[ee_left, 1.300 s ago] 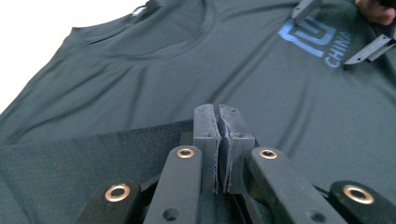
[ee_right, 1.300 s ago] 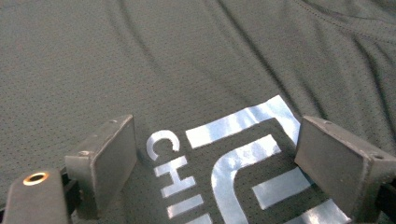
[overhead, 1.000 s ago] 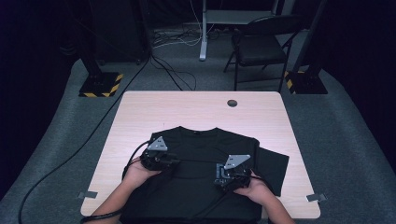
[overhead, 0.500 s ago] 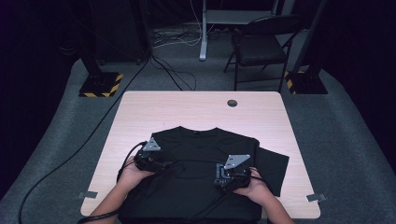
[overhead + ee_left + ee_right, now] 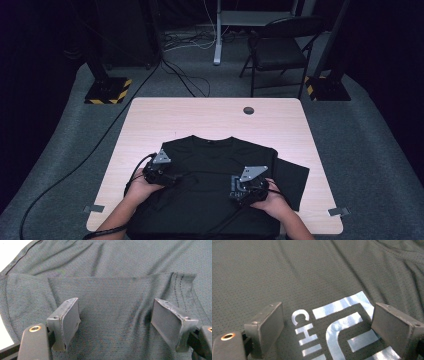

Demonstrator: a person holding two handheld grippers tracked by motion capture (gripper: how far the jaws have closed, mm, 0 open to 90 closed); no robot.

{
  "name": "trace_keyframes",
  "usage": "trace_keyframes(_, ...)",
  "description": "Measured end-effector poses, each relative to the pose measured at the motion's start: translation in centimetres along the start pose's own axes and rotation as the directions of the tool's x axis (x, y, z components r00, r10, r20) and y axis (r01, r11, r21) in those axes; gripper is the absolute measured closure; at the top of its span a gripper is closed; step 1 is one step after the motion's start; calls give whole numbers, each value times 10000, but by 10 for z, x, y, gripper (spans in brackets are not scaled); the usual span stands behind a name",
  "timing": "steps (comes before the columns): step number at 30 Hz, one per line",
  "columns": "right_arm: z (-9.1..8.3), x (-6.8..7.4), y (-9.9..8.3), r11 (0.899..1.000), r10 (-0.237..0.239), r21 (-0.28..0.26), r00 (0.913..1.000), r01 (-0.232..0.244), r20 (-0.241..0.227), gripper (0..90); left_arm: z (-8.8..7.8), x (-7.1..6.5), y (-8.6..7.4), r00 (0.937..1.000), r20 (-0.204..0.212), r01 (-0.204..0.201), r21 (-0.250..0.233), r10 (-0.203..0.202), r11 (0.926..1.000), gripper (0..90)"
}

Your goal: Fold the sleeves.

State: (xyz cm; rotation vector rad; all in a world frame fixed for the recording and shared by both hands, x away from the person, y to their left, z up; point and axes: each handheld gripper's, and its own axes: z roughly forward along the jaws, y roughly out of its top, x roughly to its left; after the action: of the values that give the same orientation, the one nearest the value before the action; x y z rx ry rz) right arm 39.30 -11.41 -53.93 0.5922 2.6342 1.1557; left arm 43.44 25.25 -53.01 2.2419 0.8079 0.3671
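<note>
Wooden table (image 5: 150, 115): black T-shirt (image 5: 215, 165) flat, collar pointing away; both hand-held grippers wide open, empty.

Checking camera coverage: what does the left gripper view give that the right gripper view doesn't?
Left gripper view: a folded-over sleeve with its stitched hem, lying flat between the open jaws of the left gripper, which have just been opening, plus a sliver of pale table.
Right gripper view: a shiny printed logo with the letters CH between the open jaws of the right gripper.
Both: the same dark mesh t-shirt, nothing gripped.
</note>
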Motion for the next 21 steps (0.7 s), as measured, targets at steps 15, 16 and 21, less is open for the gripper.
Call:
trace_keyframes(15,-15,-12,1,9953,971,-123,9914,-963,875,100,1,-1,-1,10000,-63,46,-81,-47,10000,214)
trace_keyframes(16,-17,-13,0,9951,987,-79,9895,-984,1057,103,1,-1,-1,10000,-69,48,-83,-49,10000,213)
trace_keyframes(21,-23,-20,-4,9931,1154,46,9823,-1173,1477,111,1,-1,-1,10000,-49,41,-108,-42,9999,194)
